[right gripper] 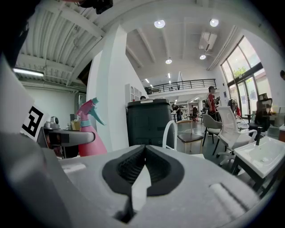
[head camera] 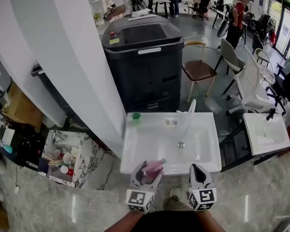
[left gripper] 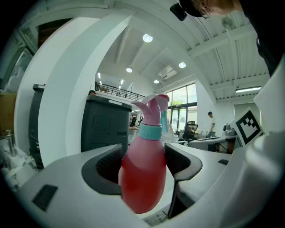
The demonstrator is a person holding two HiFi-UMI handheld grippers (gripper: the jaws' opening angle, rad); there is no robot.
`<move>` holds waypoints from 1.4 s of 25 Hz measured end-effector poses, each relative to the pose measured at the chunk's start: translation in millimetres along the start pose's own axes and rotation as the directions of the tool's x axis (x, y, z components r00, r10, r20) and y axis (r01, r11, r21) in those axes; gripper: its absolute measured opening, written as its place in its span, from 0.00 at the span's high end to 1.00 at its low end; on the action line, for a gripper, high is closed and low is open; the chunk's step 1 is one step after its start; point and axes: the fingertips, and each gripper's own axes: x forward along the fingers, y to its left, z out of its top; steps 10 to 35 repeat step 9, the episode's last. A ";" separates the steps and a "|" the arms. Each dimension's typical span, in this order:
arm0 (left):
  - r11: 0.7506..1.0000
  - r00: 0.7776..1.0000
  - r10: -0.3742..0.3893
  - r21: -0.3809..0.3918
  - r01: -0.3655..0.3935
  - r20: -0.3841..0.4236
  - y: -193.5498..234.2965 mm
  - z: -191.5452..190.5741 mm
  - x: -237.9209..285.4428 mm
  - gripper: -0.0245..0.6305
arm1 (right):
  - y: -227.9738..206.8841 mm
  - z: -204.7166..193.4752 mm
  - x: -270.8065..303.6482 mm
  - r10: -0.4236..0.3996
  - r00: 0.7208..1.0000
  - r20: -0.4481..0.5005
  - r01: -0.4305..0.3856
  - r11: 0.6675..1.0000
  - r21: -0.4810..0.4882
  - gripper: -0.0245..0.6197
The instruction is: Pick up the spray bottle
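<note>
The left gripper (head camera: 149, 175) has the spray bottle (head camera: 153, 166) by its belly, its fingers (left gripper: 108, 166) pressed in from both sides against the pink body just below the teal collar. I'd say that is the sensible place to take it, since the widest part sits snug in the dark pads and the trigger head stays free above. In the left gripper view the bottle stands upright between the pads, nozzle up. From the head view it hangs over the near rim of the white sink (head camera: 137, 159), close to the person's body, and it looks lifted, though no view shows its base. The right gripper (head camera: 200, 177) is just beside it, idle, its fingers (right gripper: 156, 173) pressed together on nothing, and I take it it is simply kept out of the way. Further along the sink the white tap (head camera: 189, 114) arches over the basin and a small green-topped thing (head camera: 135, 116) stands at the far left corner, both well apart from the bottle. Behind the sink are a tall dark cabinet (head camera: 144, 64), a broad white pillar (head camera: 69, 63) to the left and a chair (head camera: 199, 69) to the right. A second sink (head camera: 264, 131) stands off to the right. Nothing looks to crowd the bottle except the tap, should it swing forward.
</note>
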 end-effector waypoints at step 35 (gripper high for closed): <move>1.000 1.000 0.008 -0.025 -0.008 -0.017 0.7 -7.6 1.9 0.49 | 0.1 0.2 0.7 0.006 1.000 0.008 -0.006 1.000 -0.019 0.97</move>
